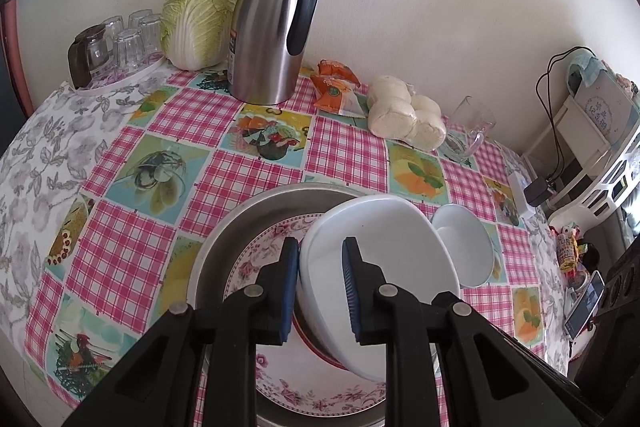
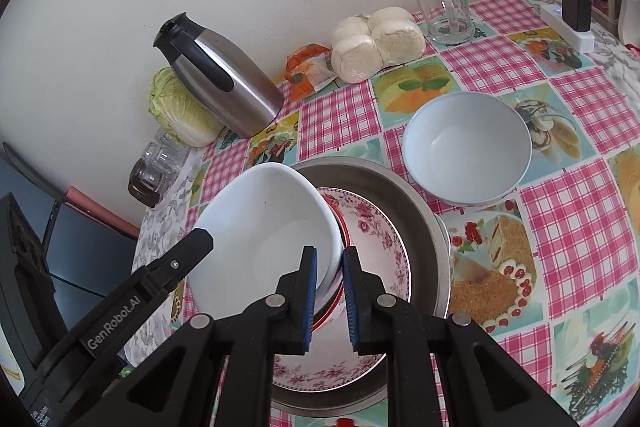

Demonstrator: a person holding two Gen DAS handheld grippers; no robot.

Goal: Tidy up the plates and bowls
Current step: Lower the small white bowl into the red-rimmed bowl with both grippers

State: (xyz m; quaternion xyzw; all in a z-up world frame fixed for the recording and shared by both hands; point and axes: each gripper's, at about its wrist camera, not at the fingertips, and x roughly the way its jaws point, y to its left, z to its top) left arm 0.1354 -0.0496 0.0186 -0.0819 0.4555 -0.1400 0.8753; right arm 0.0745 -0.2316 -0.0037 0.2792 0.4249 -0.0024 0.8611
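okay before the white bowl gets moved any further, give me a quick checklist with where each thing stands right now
1. Left gripper clamped on the white bowl's rim: ok.
2. Right gripper clamped on the opposite rim: ok.
3. Bowl level: not ok, it is tilted.
4. Bowl clear of the floral plate: cannot tell.
5. Floral plate seated in the metal basin: ok.
6. Second white bowl upright on the tablecloth, apart from the basin: ok.
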